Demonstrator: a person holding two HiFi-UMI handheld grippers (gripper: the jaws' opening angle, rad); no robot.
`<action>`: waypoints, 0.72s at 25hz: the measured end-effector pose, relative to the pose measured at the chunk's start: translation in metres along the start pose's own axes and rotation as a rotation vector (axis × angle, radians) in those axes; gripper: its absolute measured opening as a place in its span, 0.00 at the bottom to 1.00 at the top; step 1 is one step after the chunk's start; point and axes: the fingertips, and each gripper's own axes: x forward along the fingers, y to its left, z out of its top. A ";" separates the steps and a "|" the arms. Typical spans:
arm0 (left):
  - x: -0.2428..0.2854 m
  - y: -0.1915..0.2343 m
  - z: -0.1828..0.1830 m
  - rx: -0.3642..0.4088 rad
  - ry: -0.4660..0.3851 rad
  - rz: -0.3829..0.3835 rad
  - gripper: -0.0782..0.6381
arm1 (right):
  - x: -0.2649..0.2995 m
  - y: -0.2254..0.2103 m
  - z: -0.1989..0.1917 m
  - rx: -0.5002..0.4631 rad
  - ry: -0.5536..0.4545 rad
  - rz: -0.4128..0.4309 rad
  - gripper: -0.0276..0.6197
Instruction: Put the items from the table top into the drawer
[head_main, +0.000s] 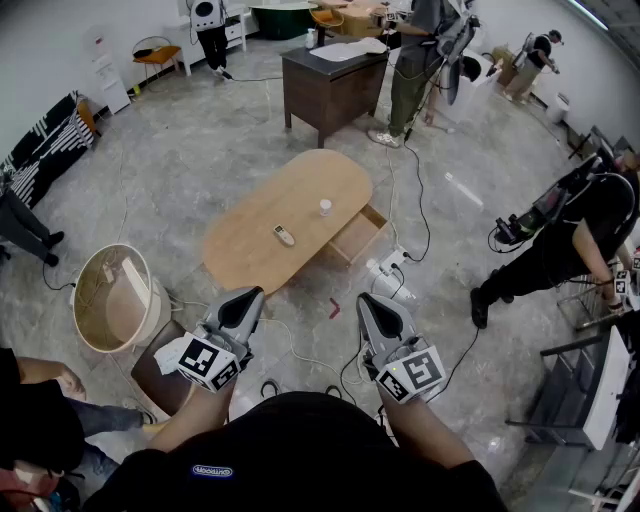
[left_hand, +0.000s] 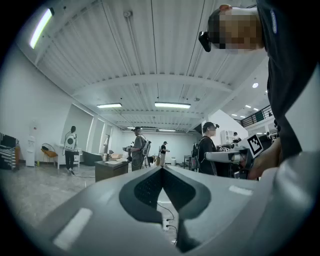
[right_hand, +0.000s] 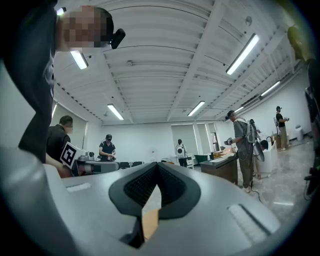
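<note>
An oval wooden table (head_main: 250, 255) stands on the floor ahead of me. On it lie a small grey remote-like item (head_main: 284, 235) and, further back, a small white bottle (head_main: 325, 207). A drawer (head_main: 361, 236) is pulled out of the table's right side and looks empty. My left gripper (head_main: 249, 294) and right gripper (head_main: 368, 299) are held level close to my body, well short of the table. Both are shut with nothing between the jaws, as the left gripper view (left_hand: 162, 170) and the right gripper view (right_hand: 157, 167) also show.
A round wooden tub (head_main: 113, 297) stands left of the table. A power strip (head_main: 385, 266) and cables lie on the floor by the drawer. A dark desk (head_main: 331, 83) stands beyond the table. Several other people work around the room's edges.
</note>
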 end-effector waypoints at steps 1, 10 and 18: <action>0.000 -0.001 0.001 0.001 -0.001 0.000 0.11 | -0.001 0.000 0.001 0.002 -0.003 0.001 0.09; -0.002 0.003 0.000 0.000 -0.018 -0.008 0.11 | 0.000 0.002 0.010 0.035 -0.046 0.020 0.09; 0.000 0.005 0.002 -0.003 -0.016 -0.012 0.11 | 0.004 0.001 0.003 0.039 -0.029 0.011 0.09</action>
